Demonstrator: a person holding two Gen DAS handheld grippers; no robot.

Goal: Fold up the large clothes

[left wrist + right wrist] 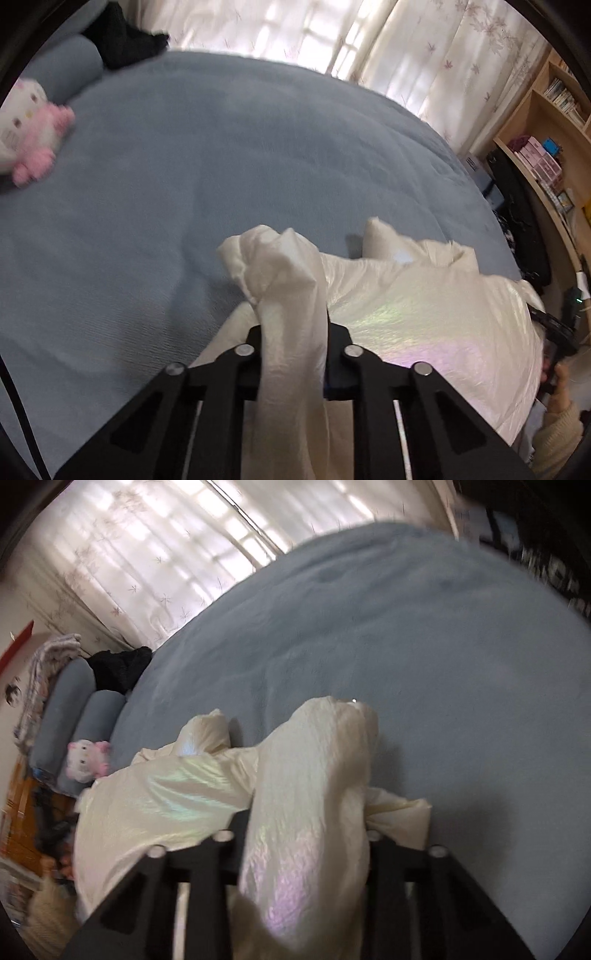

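Observation:
A large shiny cream jacket (424, 314) lies bunched on the blue bed cover (221, 166), near its front edge. My left gripper (293, 332) is shut on a fold of the jacket, which stands up between its black fingers (255, 336). In the right wrist view my right gripper (306, 823) is shut on another bunch of the same jacket (166, 797), which drapes over and hides its fingertips. Both bunches are raised a little above the bed cover (424, 664).
A pink and white plush toy (33, 136) lies at the bed's left, also in the right wrist view (86, 762). Blue bolsters (74, 709) and dark clothing (125, 37) lie at the head. Wooden shelves (546, 122) stand to the right. Curtains (332, 33) hang behind.

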